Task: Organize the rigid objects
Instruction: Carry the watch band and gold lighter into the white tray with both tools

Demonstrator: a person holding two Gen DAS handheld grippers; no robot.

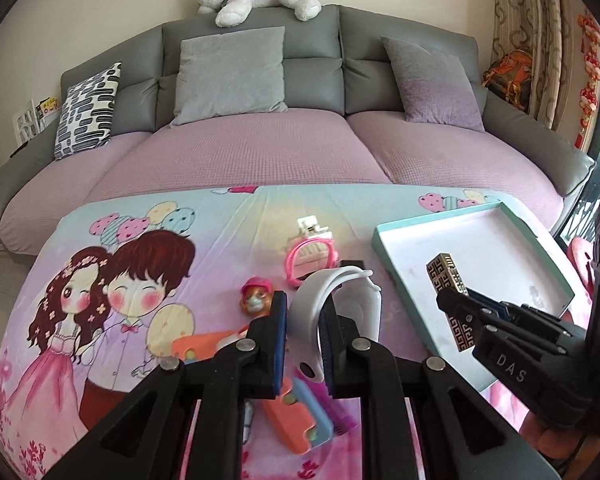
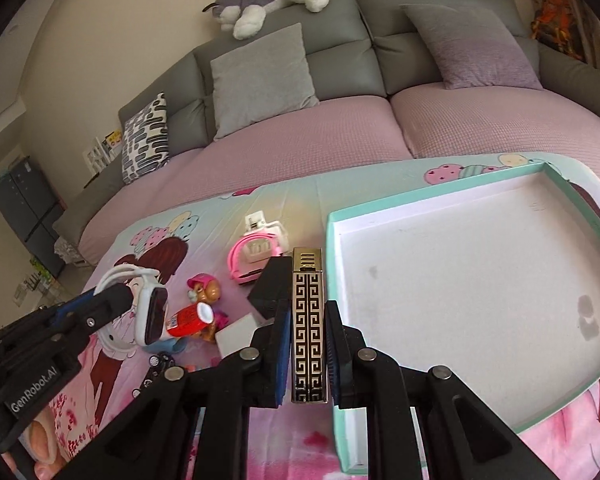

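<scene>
Right claw (image 2: 309,344): clamped on a slim gold-and-black patterned lighter (image 2: 309,328), pads flat on its two broad sides, its long axis running forward along the fingers, top end pointing away toward the sofa (image 2: 284,140). The teal-rimmed tray (image 2: 331,264) lies immediately to the right of that claw, its near-left wall just beside the lighter; in the left wrist view the lighter (image 1: 448,292) hangs above the tray's white floor (image 1: 496,256). Judged: the coming move is a short shift rightward and down, then a release, and the right hand is the nearer one to the tray. Left claw (image 1: 304,344): closed on the band of a white smartwatch (image 1: 340,304), held clear of the printed cloth on the bench (image 1: 100,280); the watch face (image 2: 156,316) shows dark from the right wrist view. This claw sits well left of the tray, so its load would likely follow second. Left of the tray, on the cloth: pink-and-white toy (image 2: 256,256), small pup figure with pink hat (image 1: 256,300), red bottle with white cap (image 2: 190,316), white block (image 2: 236,338), orange-and-blue piece (image 1: 300,412). Tray holds nothing yet.
</scene>
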